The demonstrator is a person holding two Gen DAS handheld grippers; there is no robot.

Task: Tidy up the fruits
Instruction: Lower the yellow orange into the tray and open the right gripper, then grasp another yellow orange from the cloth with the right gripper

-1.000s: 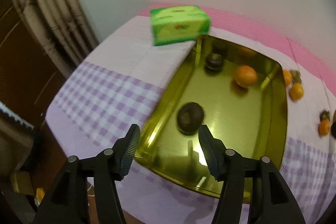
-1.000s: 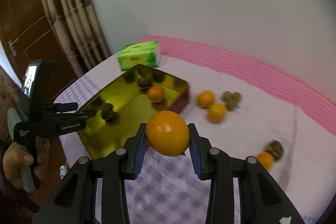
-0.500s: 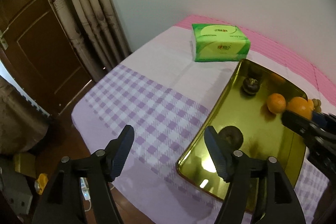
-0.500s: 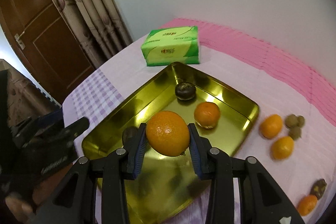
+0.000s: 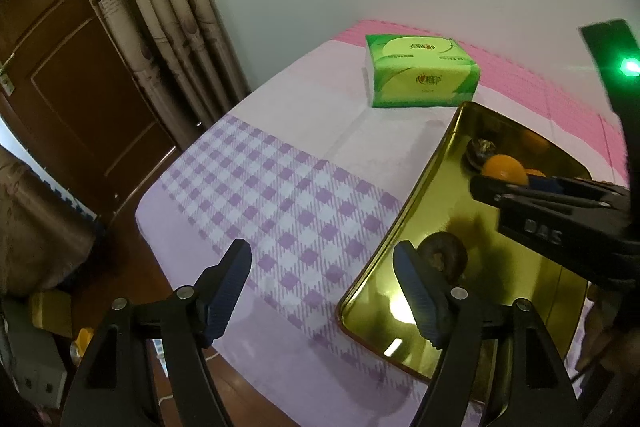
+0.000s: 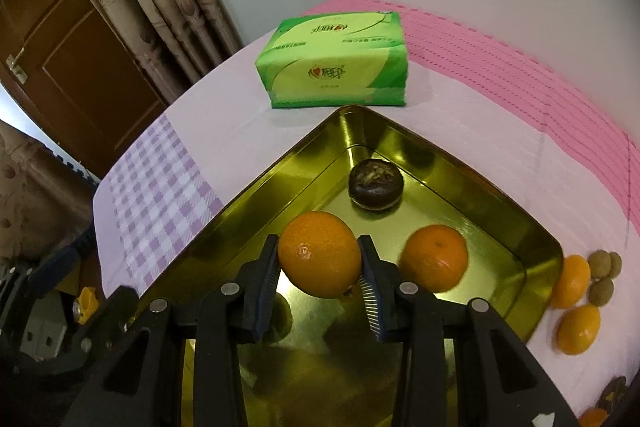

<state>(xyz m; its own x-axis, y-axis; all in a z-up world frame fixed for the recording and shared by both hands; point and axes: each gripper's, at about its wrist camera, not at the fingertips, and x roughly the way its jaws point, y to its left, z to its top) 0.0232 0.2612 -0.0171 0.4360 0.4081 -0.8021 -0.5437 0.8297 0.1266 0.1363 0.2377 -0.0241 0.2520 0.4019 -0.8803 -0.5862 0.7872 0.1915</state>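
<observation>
Gold tray (image 6: 480, 187) holds perhaps three fruits; right tongs (image 6: 319, 269) clench orange (image 6: 319, 253), left tongs (image 5: 322, 281) widening, empty.

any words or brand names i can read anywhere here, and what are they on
"DAS": pale letters on the black body of the right claw, seen from the left wrist view; blurred, so uncertain.
Tissue pack: red logo with a heart and Chinese characters on its front, too blurred to read.
Tissue pack top: small printed lines, too small to read.
Gold tray, oranges, tablecloth: no text.
</observation>
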